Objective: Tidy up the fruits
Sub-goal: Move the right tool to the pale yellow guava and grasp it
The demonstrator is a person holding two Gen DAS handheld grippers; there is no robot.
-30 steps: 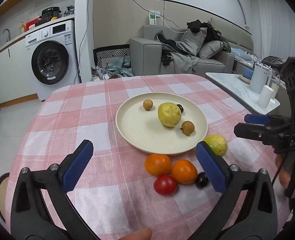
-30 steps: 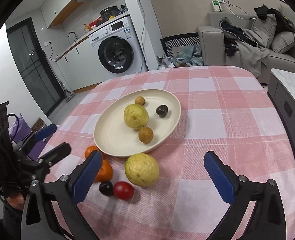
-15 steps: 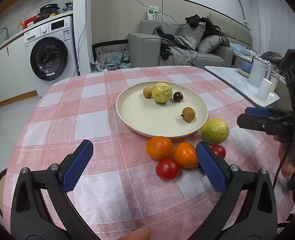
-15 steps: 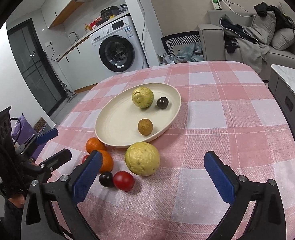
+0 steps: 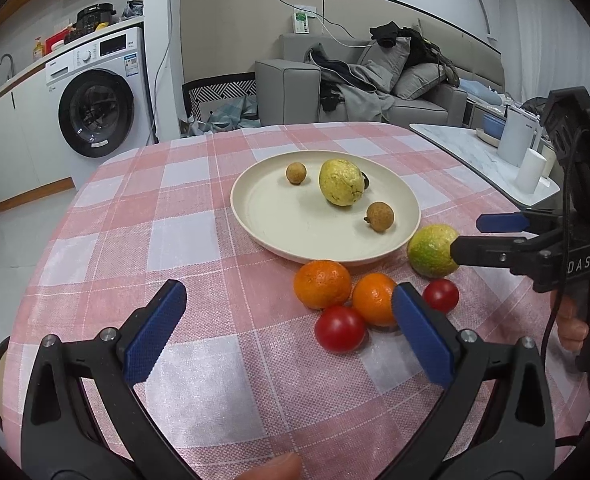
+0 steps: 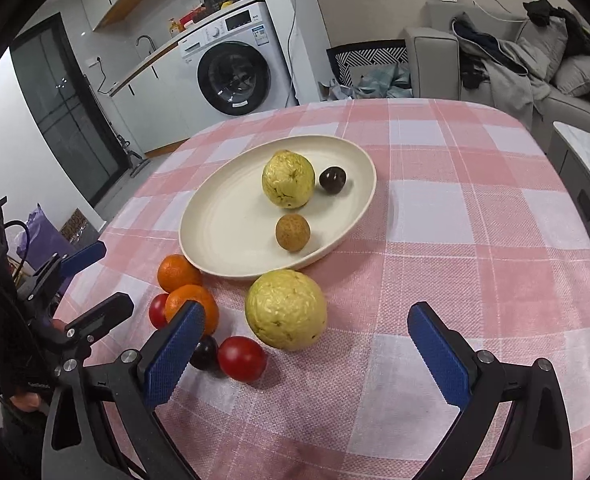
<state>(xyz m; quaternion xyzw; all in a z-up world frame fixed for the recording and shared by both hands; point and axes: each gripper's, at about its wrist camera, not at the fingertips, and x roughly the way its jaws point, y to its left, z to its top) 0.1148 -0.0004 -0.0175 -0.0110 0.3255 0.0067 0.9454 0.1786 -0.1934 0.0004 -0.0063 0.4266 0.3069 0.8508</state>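
- The right gripper (image 6: 303,346) has moved closer to the guava (image 6: 286,309) on the tabletop (image 6: 475,264), fingers spread wide.
- The left gripper (image 5: 287,330) hovers with fingers apart, empty, near the tangerines (image 5: 322,284).

Our left tongs (image 5: 287,334) and right tongs (image 6: 305,354): black plastic frames, blue ribbed pads (image 5: 153,334), silver screws; right frame marked "DAS", black cable trailing.

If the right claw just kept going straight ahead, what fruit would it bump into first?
Most likely the big yellow-green guava lying on the cloth in front of the plate. It sits just ahead of the open right claw, a bit left of centre, though depth is hard to judge.
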